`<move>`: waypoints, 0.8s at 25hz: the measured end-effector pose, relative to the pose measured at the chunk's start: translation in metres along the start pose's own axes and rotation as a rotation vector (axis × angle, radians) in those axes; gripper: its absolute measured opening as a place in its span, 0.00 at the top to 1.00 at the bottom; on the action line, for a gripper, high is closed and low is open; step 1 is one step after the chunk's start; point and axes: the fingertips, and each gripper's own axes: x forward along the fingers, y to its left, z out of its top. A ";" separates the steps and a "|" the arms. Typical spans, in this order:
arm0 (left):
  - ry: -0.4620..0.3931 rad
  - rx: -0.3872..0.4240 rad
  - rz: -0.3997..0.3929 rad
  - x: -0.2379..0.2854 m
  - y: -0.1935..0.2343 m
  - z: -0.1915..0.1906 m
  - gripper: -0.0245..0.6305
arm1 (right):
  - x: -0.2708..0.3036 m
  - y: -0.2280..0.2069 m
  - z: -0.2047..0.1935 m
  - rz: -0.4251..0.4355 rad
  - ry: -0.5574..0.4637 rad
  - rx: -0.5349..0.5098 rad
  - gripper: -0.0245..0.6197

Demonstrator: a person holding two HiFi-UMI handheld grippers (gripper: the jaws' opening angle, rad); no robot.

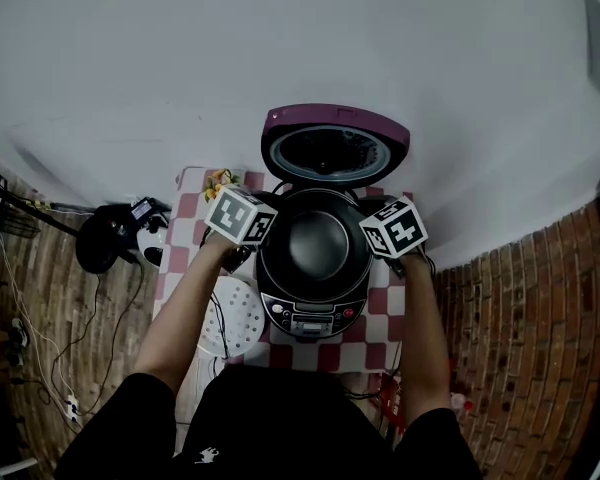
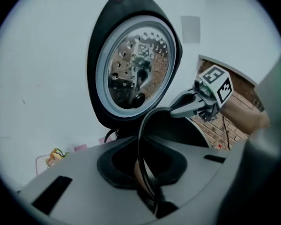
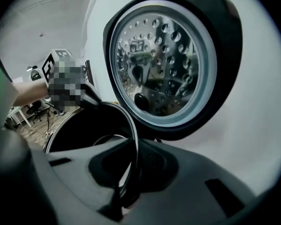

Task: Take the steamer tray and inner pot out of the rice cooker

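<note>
Dark round metal inner pot: in the mouth of the purple-lidded black rice cooker, not yet clear of it. The left gripper and right gripper each pinch its thin rim, on opposite sides. White perforated steamer tray: already out, lying on the checked tablecloth beside the cooker. Outstanding, by my judgement: lifting the pot free and setting it down.

The head camera looks steeply down from above the near edge of the red-and-white checked table, taking in the black rice cooker, its purple lid raised at the far side. Each gripper camera rides close behind its jaws at the rim of the dark metal inner pot. The one on the left gripper faces right and far, the one on the right gripper left and far. Both share the lid's perforated underside.
</note>
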 end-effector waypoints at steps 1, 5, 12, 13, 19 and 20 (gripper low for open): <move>-0.011 -0.008 -0.013 -0.003 -0.002 0.001 0.91 | -0.004 0.002 0.003 0.005 -0.005 0.002 0.90; -0.055 -0.014 -0.053 -0.019 -0.011 0.008 0.92 | -0.021 0.009 0.010 0.005 -0.017 0.001 0.91; -0.159 -0.015 -0.128 -0.055 -0.027 0.021 0.92 | -0.063 0.029 0.033 0.000 -0.078 -0.009 0.92; -0.171 -0.008 -0.133 -0.059 -0.029 0.023 0.92 | -0.068 0.030 0.036 -0.007 -0.082 -0.017 0.92; -0.226 0.051 -0.105 -0.076 -0.044 0.032 0.92 | -0.091 0.037 0.042 -0.060 -0.143 -0.057 0.92; -0.233 0.059 -0.089 -0.080 -0.047 0.033 0.92 | -0.094 0.038 0.043 -0.059 -0.155 -0.068 0.92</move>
